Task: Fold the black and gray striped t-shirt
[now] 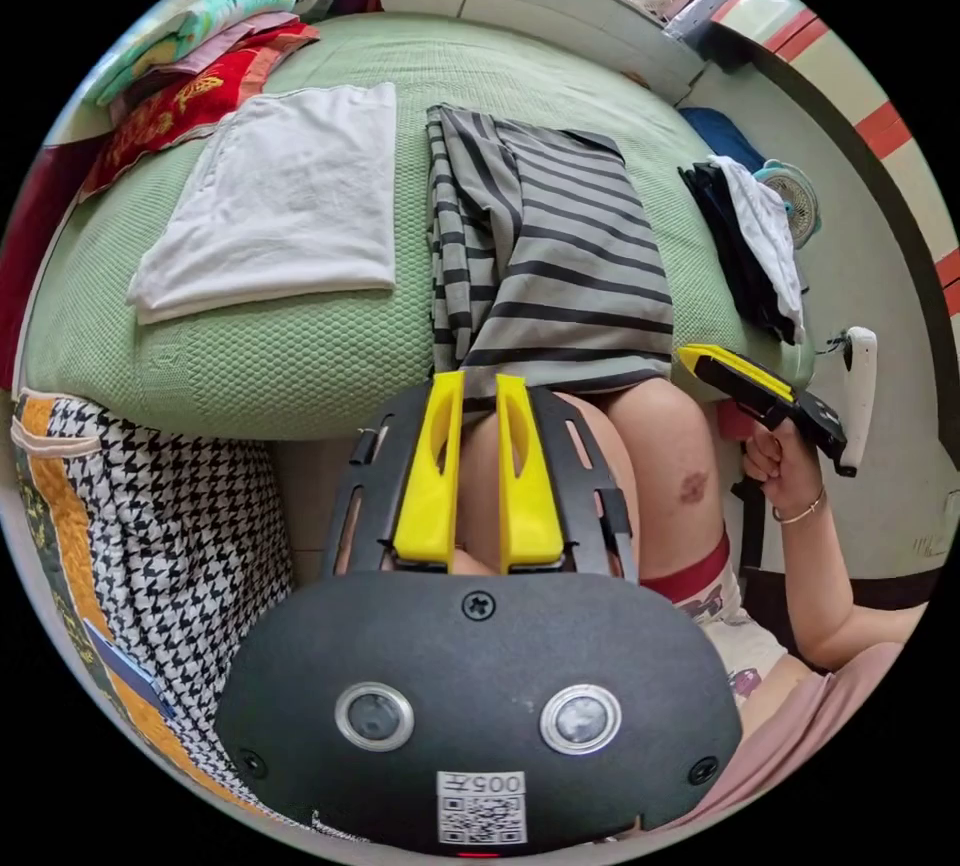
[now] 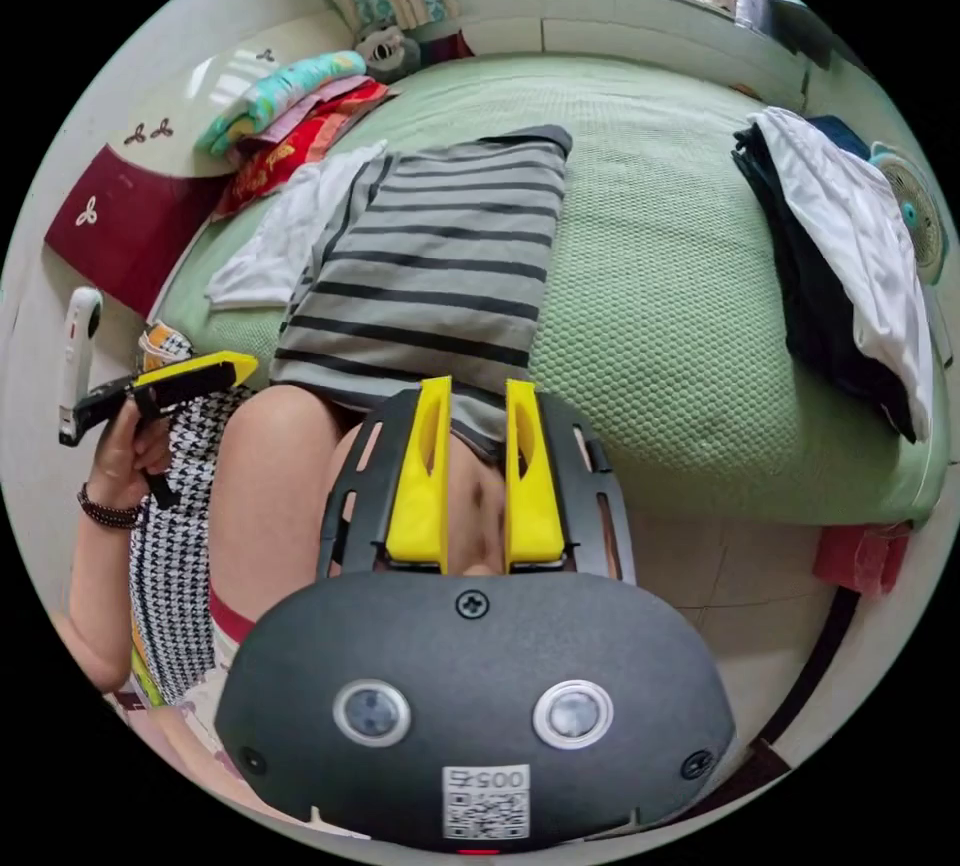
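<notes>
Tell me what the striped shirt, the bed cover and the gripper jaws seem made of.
Striped t-shirt: soft knit, probably cotton jersey; it drapes and creases limply. Bed cover: green woven or quilted fabric, matte, with a bumpy waffle texture. Left gripper jaws: smooth yellow moulded plastic, slightly glossy.

striped t-shirt [image 1: 550, 256] on bed [image 1: 300, 366] — beside folded cloth [image 1: 280, 201]

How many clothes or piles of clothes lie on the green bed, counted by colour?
Striped black and gray t-shirt: 1
White folded cloth: 1
Dark and white pile: 1
Colourful folded stack: 1
Total: 4
</notes>
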A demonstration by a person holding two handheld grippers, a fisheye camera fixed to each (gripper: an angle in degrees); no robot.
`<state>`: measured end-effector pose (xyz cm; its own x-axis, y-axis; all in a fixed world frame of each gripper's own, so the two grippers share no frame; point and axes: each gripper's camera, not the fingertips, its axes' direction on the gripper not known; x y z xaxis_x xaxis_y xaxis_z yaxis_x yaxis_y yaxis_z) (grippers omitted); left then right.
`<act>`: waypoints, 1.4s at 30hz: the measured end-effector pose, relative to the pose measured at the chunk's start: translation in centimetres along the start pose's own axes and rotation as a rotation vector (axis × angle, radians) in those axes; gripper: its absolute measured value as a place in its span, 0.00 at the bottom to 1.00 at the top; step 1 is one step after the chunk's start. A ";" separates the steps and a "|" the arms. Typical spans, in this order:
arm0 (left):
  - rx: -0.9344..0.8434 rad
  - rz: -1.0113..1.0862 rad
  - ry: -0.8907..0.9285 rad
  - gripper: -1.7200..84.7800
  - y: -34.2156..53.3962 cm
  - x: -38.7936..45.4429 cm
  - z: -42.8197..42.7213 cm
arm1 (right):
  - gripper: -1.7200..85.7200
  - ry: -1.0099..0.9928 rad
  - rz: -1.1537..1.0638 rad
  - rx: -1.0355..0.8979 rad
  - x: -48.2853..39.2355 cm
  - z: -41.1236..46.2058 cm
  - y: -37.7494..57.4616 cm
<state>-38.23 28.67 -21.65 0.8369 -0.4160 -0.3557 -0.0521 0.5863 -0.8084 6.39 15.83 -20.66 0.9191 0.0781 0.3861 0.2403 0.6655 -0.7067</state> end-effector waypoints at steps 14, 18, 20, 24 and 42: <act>-0.036 -0.049 -0.004 0.21 -2.6 -1.7 3.2 | 0.12 0.048 -0.013 0.047 1.3 -1.1 -1.4; -0.051 -0.043 -0.048 0.18 -2.9 -1.4 3.1 | 0.14 0.001 -0.043 0.145 2.0 -2.6 -5.4; -0.060 -0.027 -0.073 0.16 -3.0 -1.3 3.2 | 0.16 -0.028 -0.066 0.165 2.4 -2.6 -9.1; -0.067 -0.022 -0.080 0.14 -3.1 -1.4 2.7 | 0.20 -0.015 -0.077 0.101 3.0 -0.5 -14.9; -0.090 -0.004 -0.010 0.08 -3.8 -2.9 -0.7 | 0.02 0.112 -0.185 -0.007 -0.8 0.4 -20.2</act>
<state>-40.89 27.14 -17.86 0.8426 -0.4107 -0.3483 -0.0973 0.5201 -0.8485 0.66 2.60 -6.49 0.8882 -0.1283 0.4412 0.4097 0.6557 -0.6342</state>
